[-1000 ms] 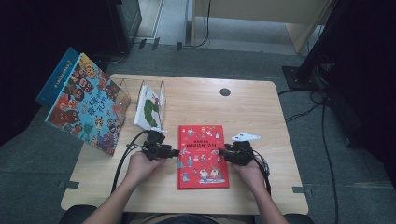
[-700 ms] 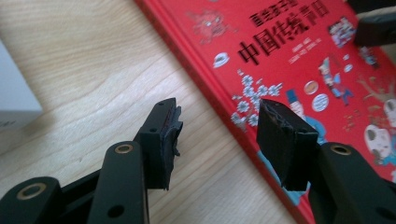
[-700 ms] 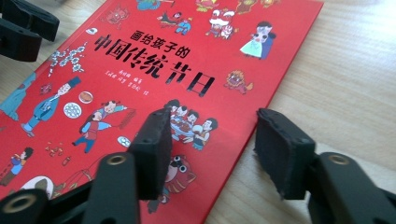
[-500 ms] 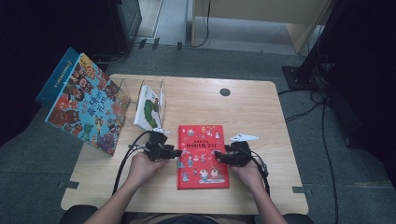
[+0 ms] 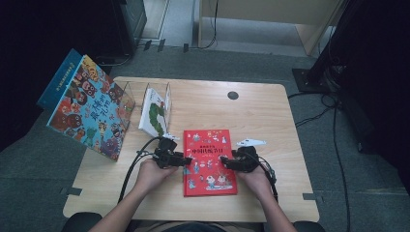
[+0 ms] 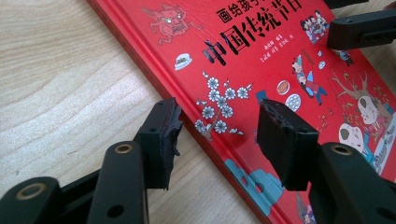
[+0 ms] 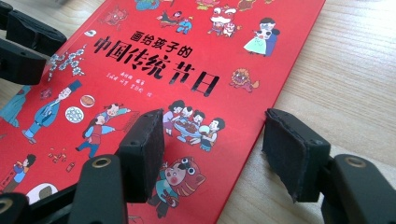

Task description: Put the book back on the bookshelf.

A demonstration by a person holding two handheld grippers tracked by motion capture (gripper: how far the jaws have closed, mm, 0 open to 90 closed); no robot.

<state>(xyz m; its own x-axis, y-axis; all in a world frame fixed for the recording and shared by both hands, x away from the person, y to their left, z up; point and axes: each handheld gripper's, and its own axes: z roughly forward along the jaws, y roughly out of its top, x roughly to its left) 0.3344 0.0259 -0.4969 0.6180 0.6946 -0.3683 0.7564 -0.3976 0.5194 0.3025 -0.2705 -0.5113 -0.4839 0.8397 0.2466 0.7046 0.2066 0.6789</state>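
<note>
A red picture book [image 5: 209, 162] with black Chinese title lettering lies flat on the wooden table [image 5: 270, 125], near the front. My left gripper [image 5: 186, 159] is at the book's left edge. In the left gripper view the left gripper [image 6: 217, 135] is open, one pad over the bare wood and the other over the red book [image 6: 261, 60]. My right gripper [image 5: 223, 162] is at the opposite side. Its jaws have just been opening. In the right gripper view the right gripper [image 7: 212, 149] straddles the right edge of the red book [image 7: 187, 56] without pressing it.
A large colourful book [image 5: 89, 108] leans at the table's left edge. Beside it, a clear stand holds a white book [image 5: 154, 111] with a green caterpillar. A dark round cable hole [image 5: 233, 95] sits at the back. Black cables [image 5: 138, 162] trail from the grippers.
</note>
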